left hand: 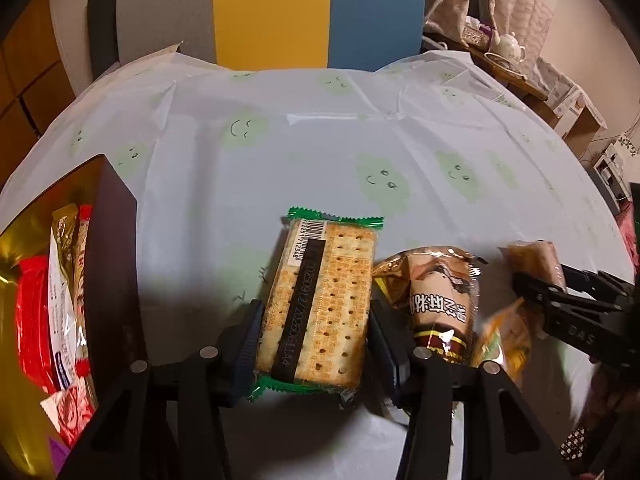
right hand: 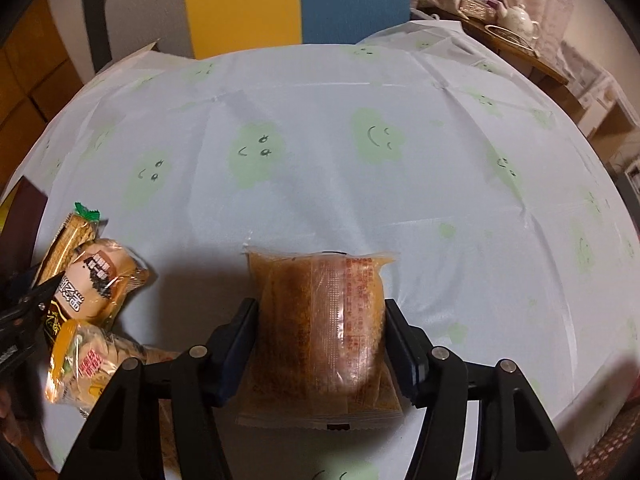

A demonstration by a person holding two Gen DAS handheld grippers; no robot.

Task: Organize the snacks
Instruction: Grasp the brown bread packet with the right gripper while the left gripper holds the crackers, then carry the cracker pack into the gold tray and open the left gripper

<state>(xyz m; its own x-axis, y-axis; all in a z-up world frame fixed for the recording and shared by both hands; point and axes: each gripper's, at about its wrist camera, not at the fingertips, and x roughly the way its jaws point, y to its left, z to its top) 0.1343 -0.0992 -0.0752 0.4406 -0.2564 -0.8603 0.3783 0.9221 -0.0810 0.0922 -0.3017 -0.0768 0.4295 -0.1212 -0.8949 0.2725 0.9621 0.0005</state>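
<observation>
A cracker pack (left hand: 320, 264) in a green-edged wrapper sits lengthwise between my left gripper's (left hand: 316, 308) fingers, and both pads press its long sides. Right of it lie a brown bun pack (left hand: 440, 300) and an orange pack (left hand: 504, 340). In the right wrist view my right gripper (right hand: 320, 308) is shut on a clear pack of orange-brown cake (right hand: 320, 276), low over the cloth. The left wrist view shows that gripper (left hand: 548, 276) at the right edge with the cake pack (left hand: 532, 254). A dark box with a gold lining (left hand: 114, 248) at the left holds several snacks.
A pale tablecloth with green smiling clouds (right hand: 360, 184) covers the table. Behind it stands a chair with a yellow and blue back (left hand: 312, 12). A side table at the far right carries a teapot (left hand: 508, 44). The loose packs (right hand: 96, 284) lie at my right gripper's left.
</observation>
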